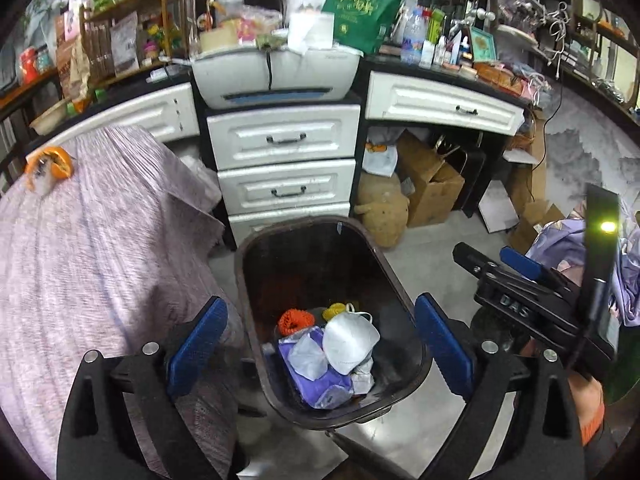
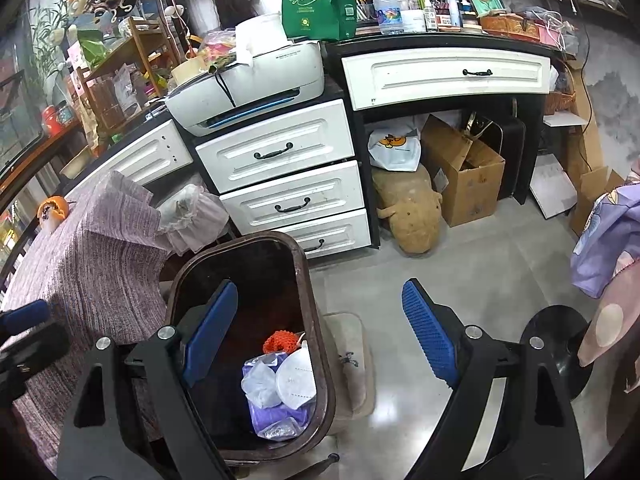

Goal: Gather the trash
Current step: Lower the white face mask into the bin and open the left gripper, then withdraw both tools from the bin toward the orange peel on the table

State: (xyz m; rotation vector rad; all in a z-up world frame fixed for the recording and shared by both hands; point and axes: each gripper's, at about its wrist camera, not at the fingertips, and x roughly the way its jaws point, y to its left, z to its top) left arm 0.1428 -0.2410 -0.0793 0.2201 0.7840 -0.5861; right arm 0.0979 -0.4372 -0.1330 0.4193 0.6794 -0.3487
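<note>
A dark brown trash bin (image 1: 248,280) stands on the floor beside the cloth-covered table; it also shows in the right wrist view (image 2: 308,280). Inside lie a white face mask (image 1: 350,342), purple wrapping (image 1: 320,384), an orange knitted piece (image 1: 294,320) and a yellow bit. My left gripper (image 1: 320,344) is open and empty, hovering right above the bin. My right gripper (image 2: 320,336) is open and empty, over the bin's right rim; it shows in the left wrist view (image 1: 500,268) to the right. An orange peel (image 1: 50,166) lies on the table's far left.
The table with a mauve cloth (image 1: 100,260) is at left. White drawers (image 1: 286,168) and a printer (image 1: 276,72) stand behind the bin. Cardboard boxes (image 2: 464,168) and a tan plush toy (image 2: 408,212) sit under the desk. A stool base (image 2: 560,344) is at right.
</note>
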